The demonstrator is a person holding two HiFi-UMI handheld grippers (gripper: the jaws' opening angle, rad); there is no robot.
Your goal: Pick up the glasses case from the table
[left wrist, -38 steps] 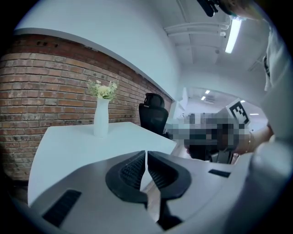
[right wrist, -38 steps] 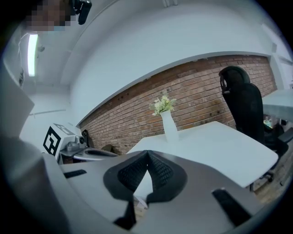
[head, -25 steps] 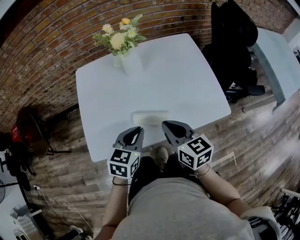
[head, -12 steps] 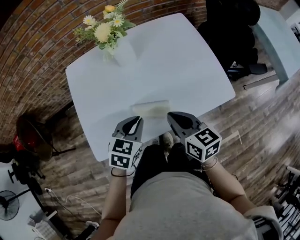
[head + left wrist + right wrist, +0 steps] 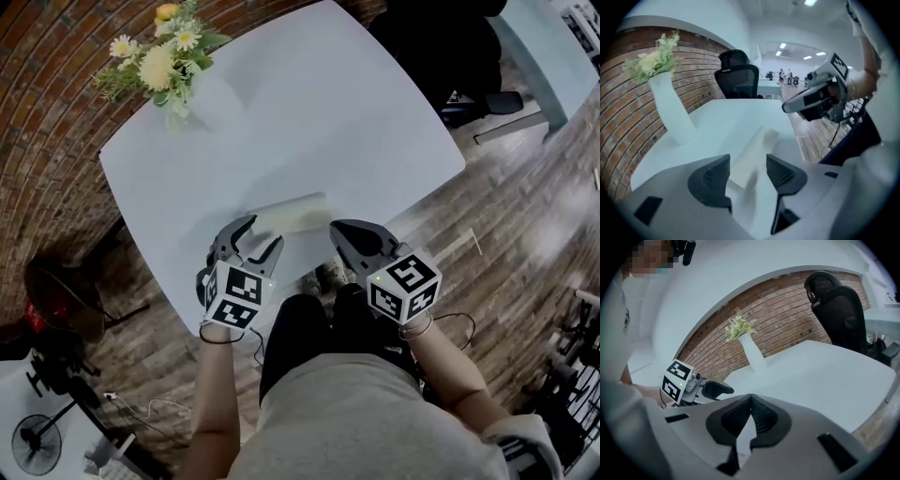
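The glasses case [image 5: 292, 213] lies flat on the white bench [image 5: 319, 112], a pale, long box near the bench's lower edge in the head view, a little left of the frame's centre. The left tool [image 5: 260, 233] is at the case's left end, pointing up and to the right in the frame. Its jaws are opening. In the left gripper view the near end of the case shows in the gap between the two dark pads [image 5: 715, 177], and neither pad presses on it, so nothing is gripped.

The right tool [image 5: 335, 228] sits just right of the case's other end, at the bench's lower edge. In the right gripper view its two ribbed pads meet at their tips and nothing is between them.

A white vase [image 5: 204, 101] with yellow and white flowers [image 5: 155, 58] stands at the upper left of the bench, well apart from the case. A black office chair [image 5: 441, 42] is past the bench's upper right corner, on the wooden floor [image 5: 525, 225].
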